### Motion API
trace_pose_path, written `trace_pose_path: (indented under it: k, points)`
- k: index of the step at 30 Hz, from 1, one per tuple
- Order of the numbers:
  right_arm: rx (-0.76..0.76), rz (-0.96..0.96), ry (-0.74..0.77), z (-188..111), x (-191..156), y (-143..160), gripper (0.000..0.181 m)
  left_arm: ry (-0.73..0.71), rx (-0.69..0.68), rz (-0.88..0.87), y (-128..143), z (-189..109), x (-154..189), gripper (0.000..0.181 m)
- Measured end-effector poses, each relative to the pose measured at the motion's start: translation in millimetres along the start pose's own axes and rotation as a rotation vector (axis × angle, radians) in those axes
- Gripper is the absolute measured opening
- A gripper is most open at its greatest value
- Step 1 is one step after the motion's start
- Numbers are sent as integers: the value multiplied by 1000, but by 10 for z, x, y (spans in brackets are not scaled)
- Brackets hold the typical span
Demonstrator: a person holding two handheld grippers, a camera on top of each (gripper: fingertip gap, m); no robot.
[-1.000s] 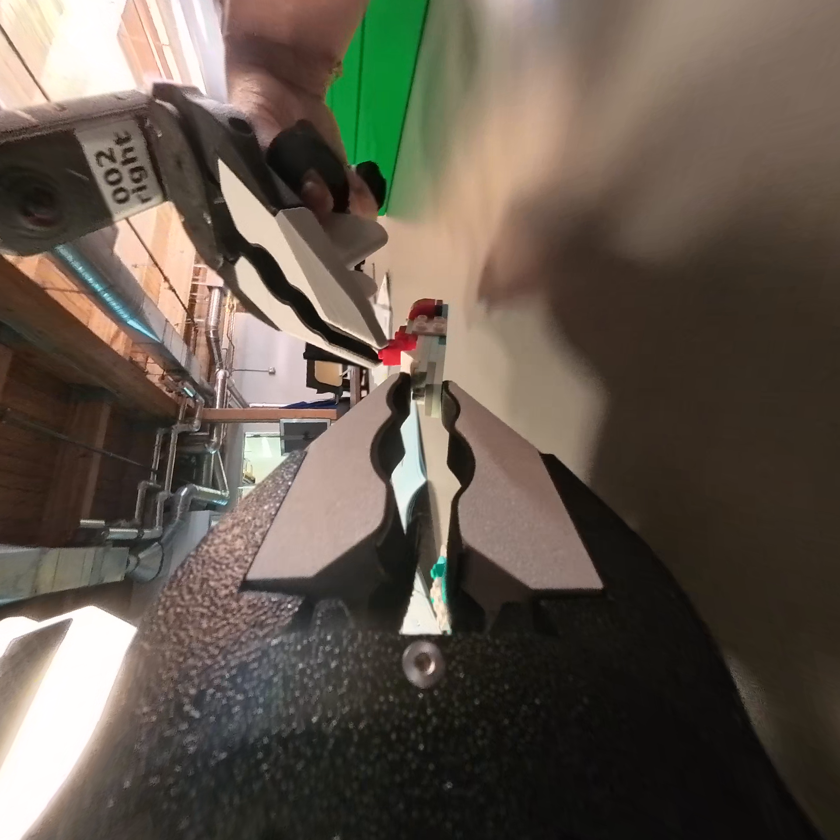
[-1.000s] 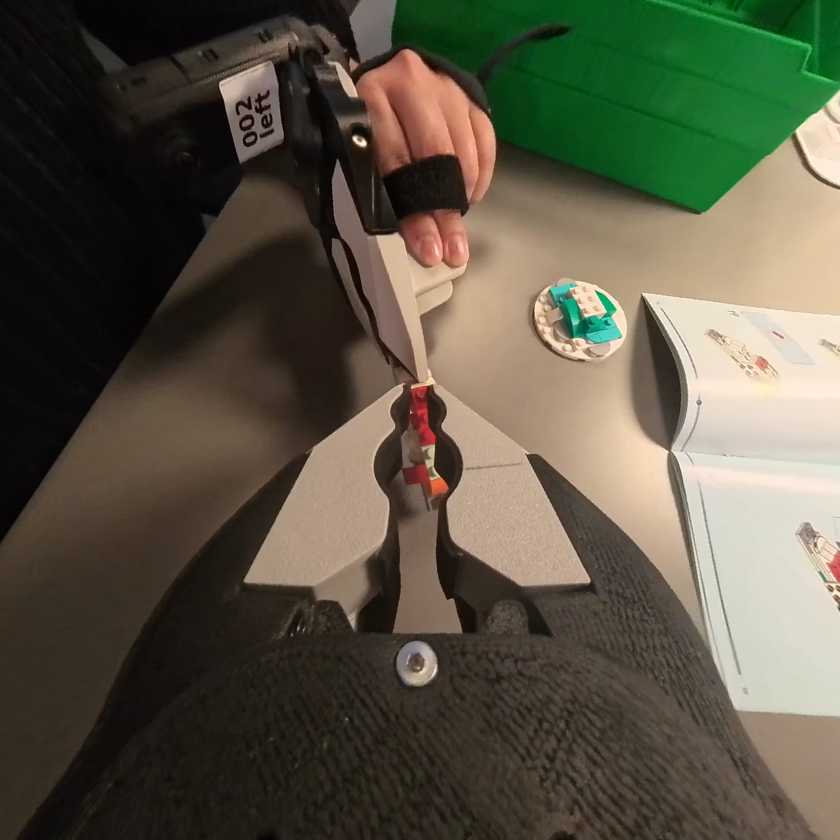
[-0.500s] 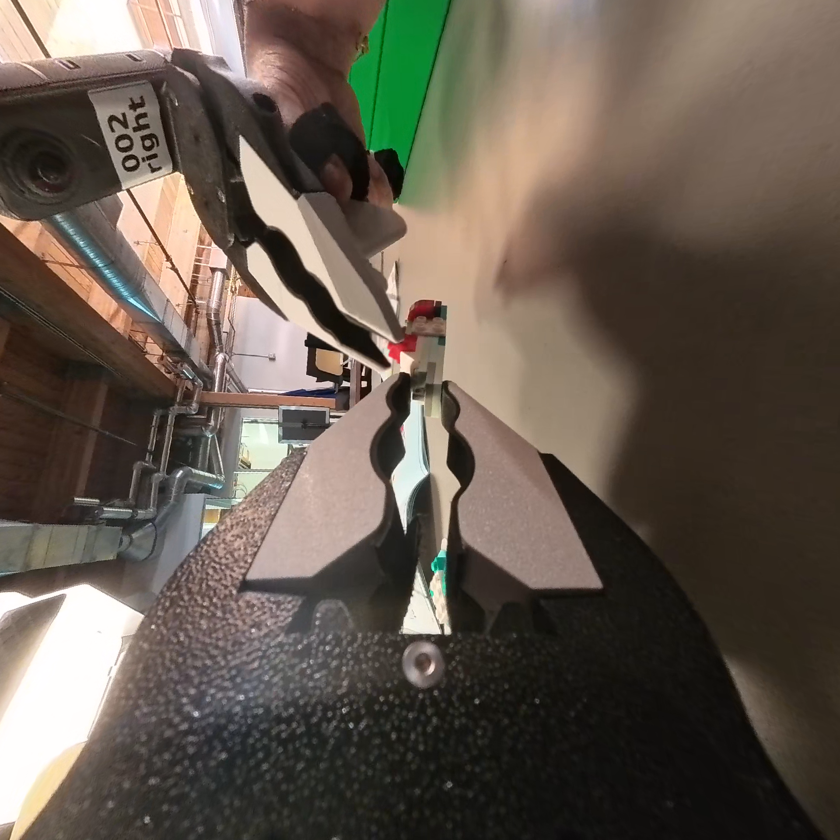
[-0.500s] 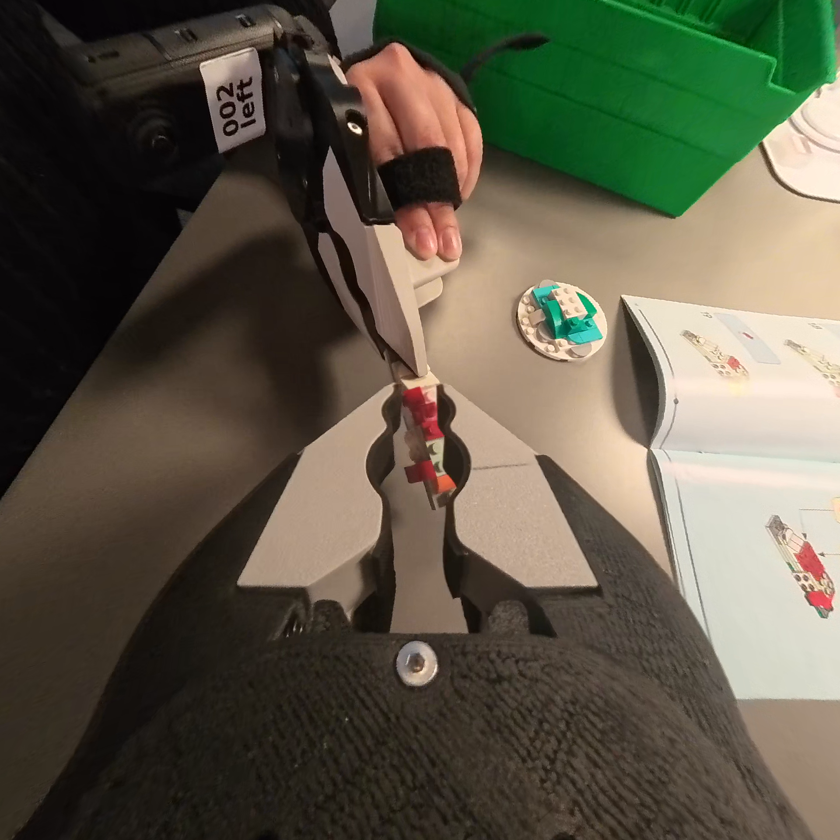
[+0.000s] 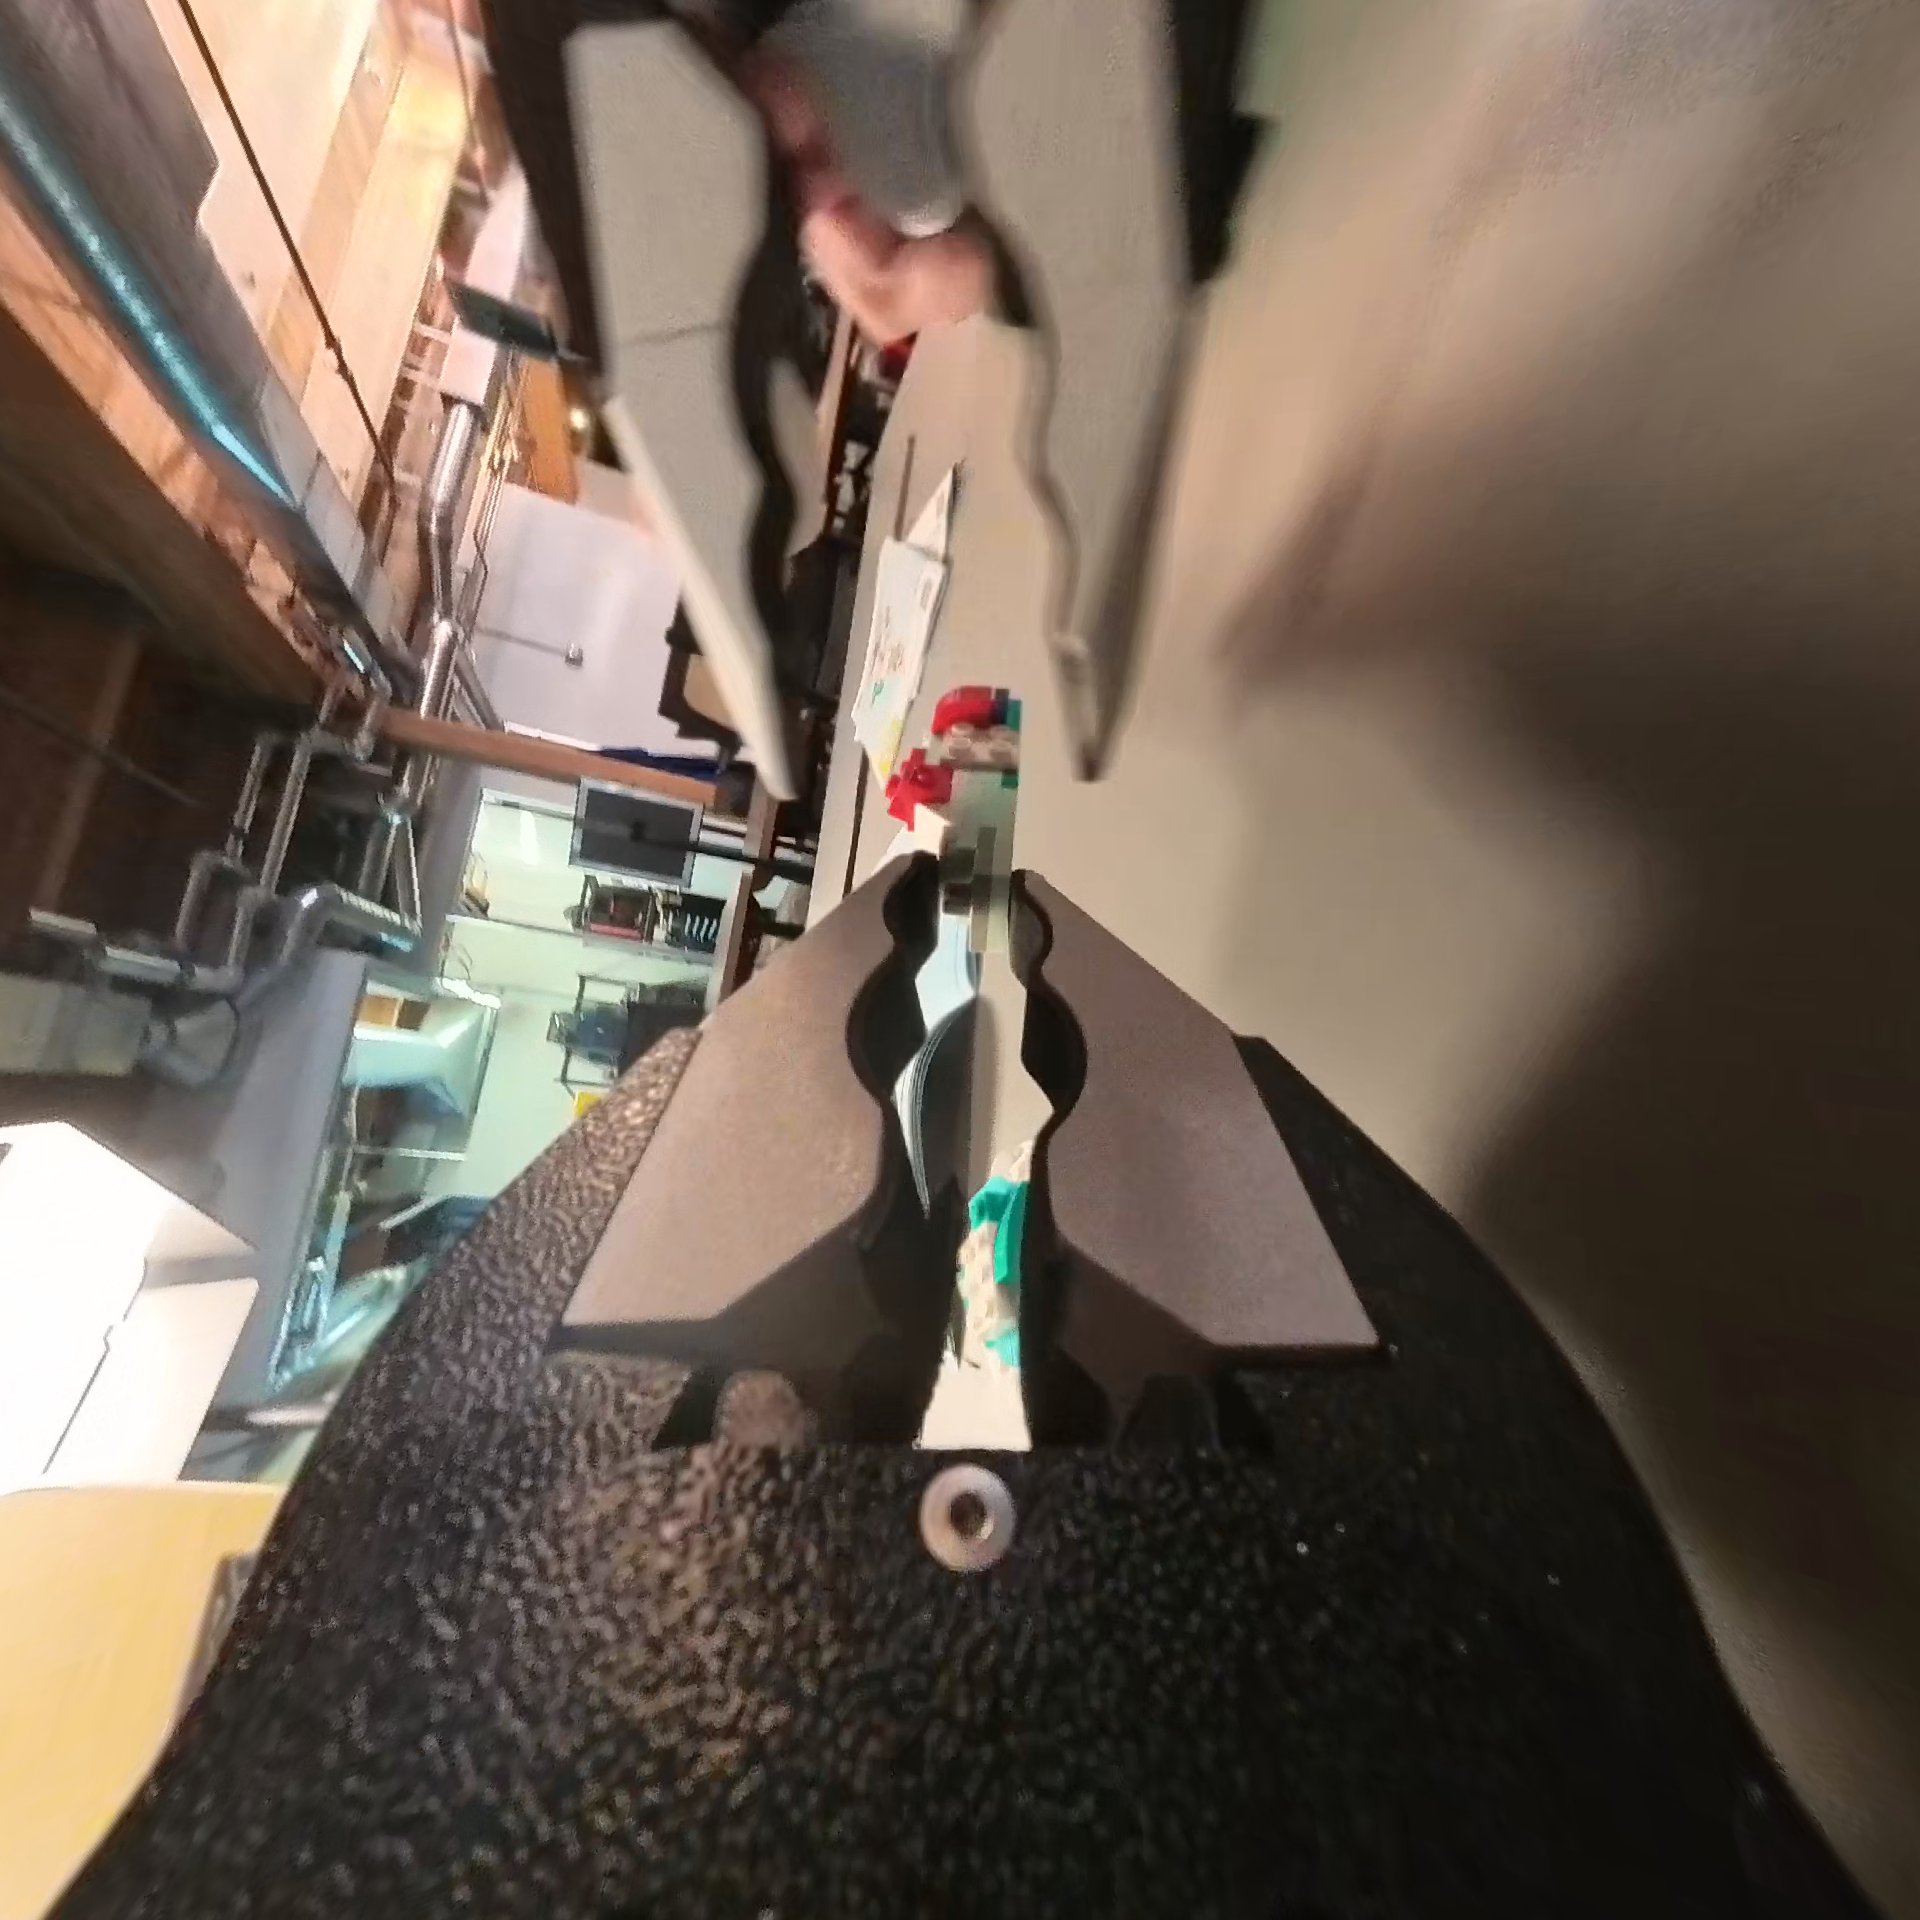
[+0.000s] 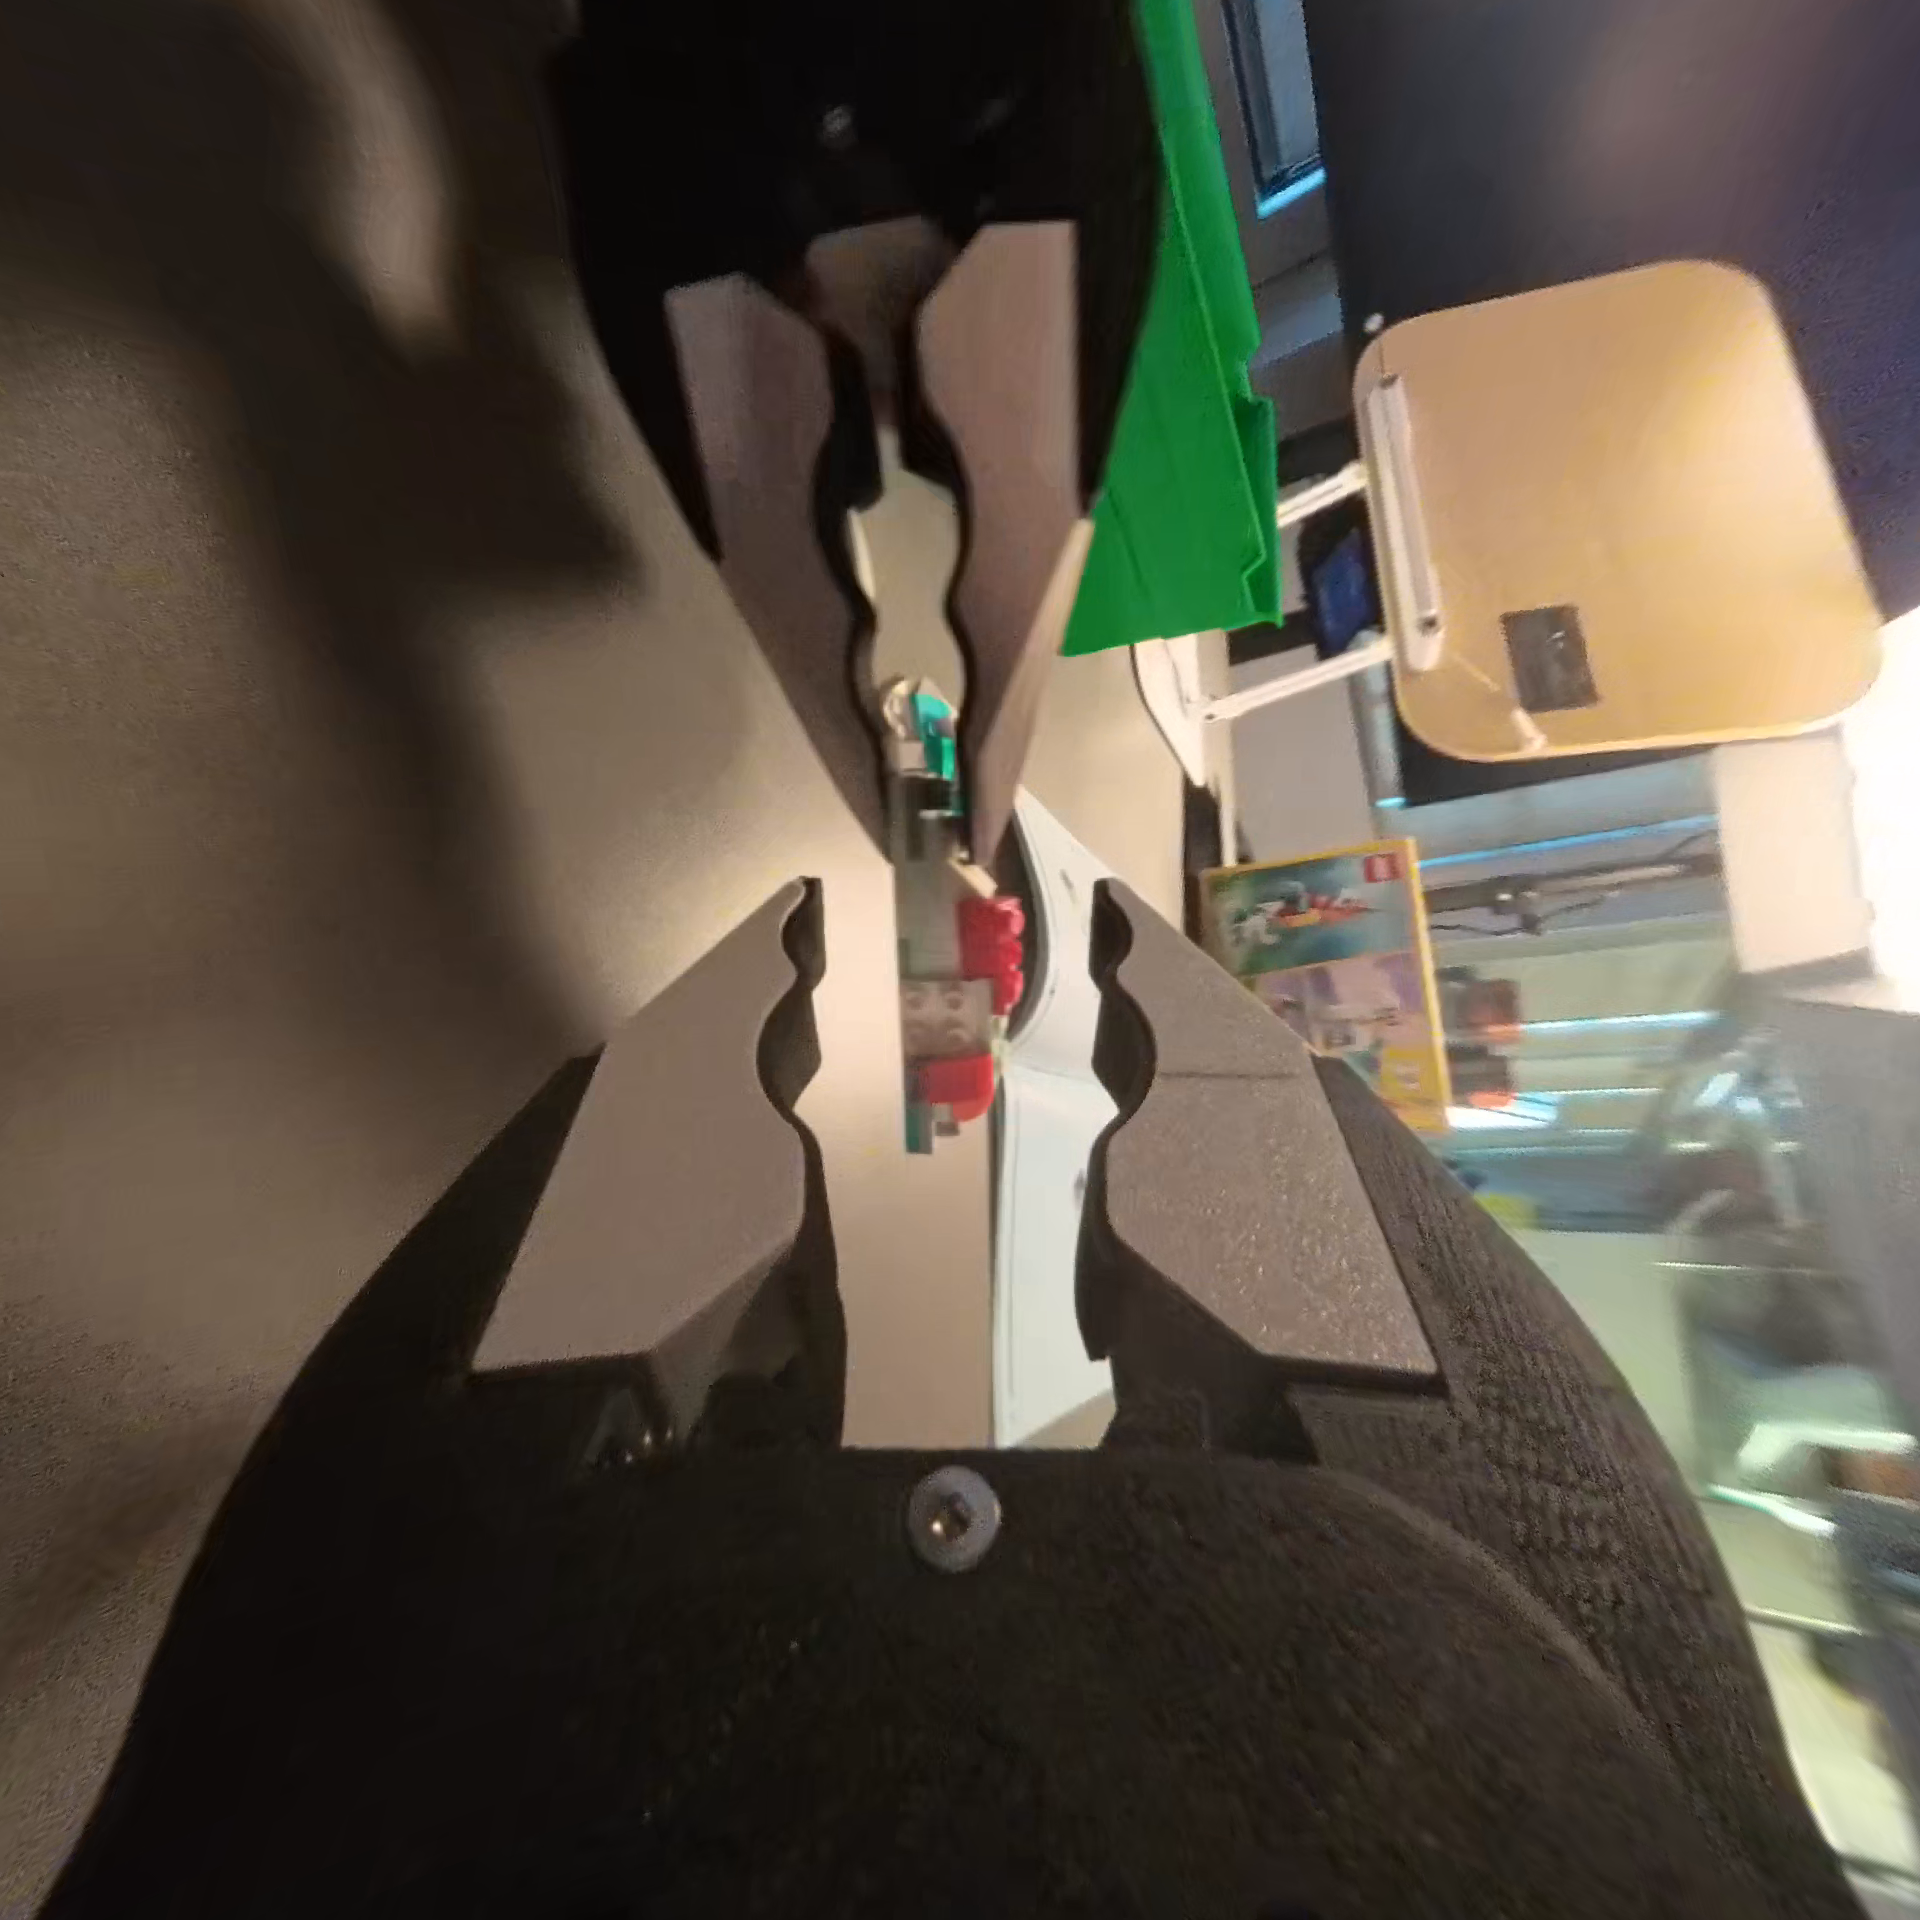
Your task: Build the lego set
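Since earlier, right gripper (image 6: 956, 909) had been opened; left gripper (image 5: 971, 894) was clamped on the light, brittle lego model (image 6: 940, 997), best held by its stiff plate.

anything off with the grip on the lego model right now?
Nothing damaged or dropped. The lego model is pinched at one end only by the left gripper, the rest sticking out unsupported. The right gripper is open around it, not touching. Both views are motion-blurred.

lego model (image 6: 951, 997) between right hand-held gripper (image 6: 956, 904) fingers | left hand-held gripper (image 5: 971, 883) opposite, facing it
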State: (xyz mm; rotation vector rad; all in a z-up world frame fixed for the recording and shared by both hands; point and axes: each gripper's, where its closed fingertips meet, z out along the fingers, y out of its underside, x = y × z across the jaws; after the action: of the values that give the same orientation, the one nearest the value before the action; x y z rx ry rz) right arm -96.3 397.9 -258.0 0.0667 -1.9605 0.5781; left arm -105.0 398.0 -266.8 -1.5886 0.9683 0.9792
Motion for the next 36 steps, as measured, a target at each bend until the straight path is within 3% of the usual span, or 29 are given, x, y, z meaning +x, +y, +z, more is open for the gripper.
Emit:
trace_pose_path:
  k: [7, 22, 26, 36]
  points:
    - [-61, -213, 206, 59, 52, 41, 51, -6, 1, -46, 8, -3, -42, 11]
    - [-93, -227, 209, 142, 17, 84, 41, -11, 23, -20, -64, -30, -48, 11]
    - [-101, -247, 251, 142, 50, 81, 28, -1, 41, -24, -112, -31, -18, 11]
    - [-77, -213, 276, 120, 69, 77, 28, 17, 52, -102, -114, -20, -30, 11]
